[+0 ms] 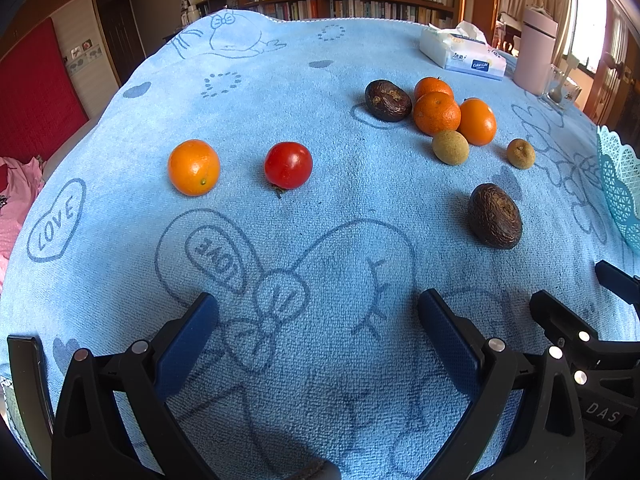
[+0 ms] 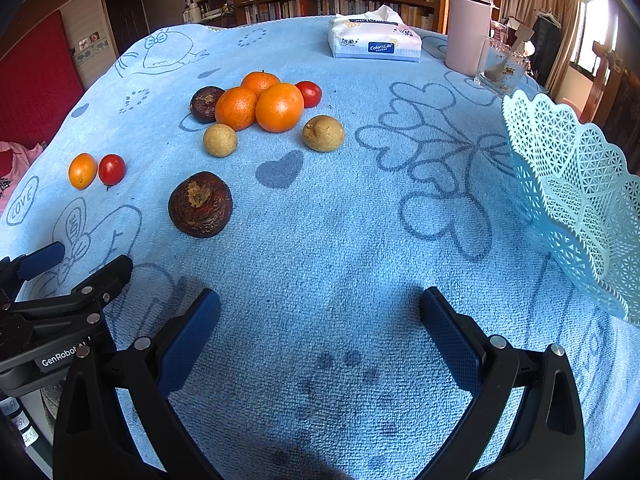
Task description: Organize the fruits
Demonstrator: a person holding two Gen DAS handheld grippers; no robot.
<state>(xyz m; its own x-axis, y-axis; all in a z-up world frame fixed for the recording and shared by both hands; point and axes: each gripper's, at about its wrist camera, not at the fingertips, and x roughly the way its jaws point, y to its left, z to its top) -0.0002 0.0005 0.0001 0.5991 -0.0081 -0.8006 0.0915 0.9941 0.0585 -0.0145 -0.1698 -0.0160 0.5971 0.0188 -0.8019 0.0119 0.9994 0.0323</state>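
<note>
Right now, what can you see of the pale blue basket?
The pale blue basket looks like plastic, with an openwork lattice wall and scalloped rim. It stands on the blue towel at the right edge, seemingly tilted toward the camera, and looks empty. No fruit touches it. The left view shows only its edge.

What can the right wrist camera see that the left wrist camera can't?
Only the right wrist view shows a second red tomato tucked behind the orange pile, and almost the whole lacy blue basket. Only the left wrist view shows the LOVE heart printed on the towel in full. Both share the blue towel, the three-orange pile, two brown-green fruits, two dark brown fruits, the lone orange beside a tomato, the tissue pack and the pink container. The left gripper and right gripper are both open.
</note>
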